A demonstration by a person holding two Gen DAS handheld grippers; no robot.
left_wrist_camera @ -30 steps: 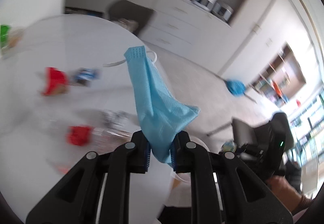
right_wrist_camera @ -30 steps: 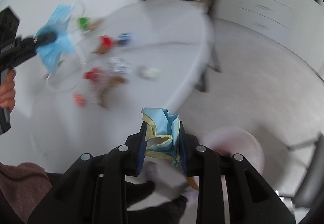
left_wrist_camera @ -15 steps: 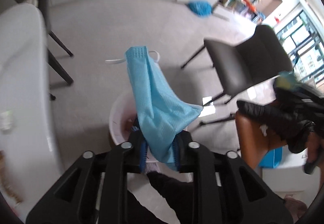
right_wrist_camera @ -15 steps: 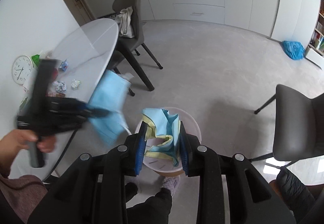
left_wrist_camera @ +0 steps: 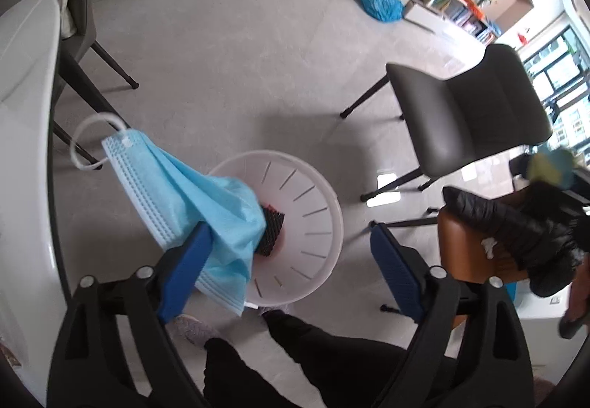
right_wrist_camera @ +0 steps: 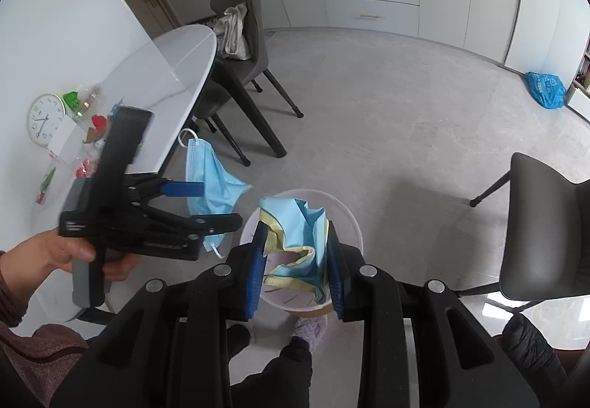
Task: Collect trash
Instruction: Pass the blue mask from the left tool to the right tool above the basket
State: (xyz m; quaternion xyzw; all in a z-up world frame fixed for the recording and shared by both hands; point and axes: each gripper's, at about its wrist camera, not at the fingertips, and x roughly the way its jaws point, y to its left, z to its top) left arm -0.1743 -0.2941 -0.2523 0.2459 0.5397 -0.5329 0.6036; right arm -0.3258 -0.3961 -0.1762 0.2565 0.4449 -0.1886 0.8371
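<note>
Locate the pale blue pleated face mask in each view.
Left wrist view: pale blue pleated face mask left of centre, draped on a blue pad.
Right wrist view: mask left of centre, at the left gripper.
Shared landmark: white slotted bin.

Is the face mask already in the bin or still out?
Still out. The face mask hangs draped on one finger of the opening left gripper, above the bin, not inside it.
</note>
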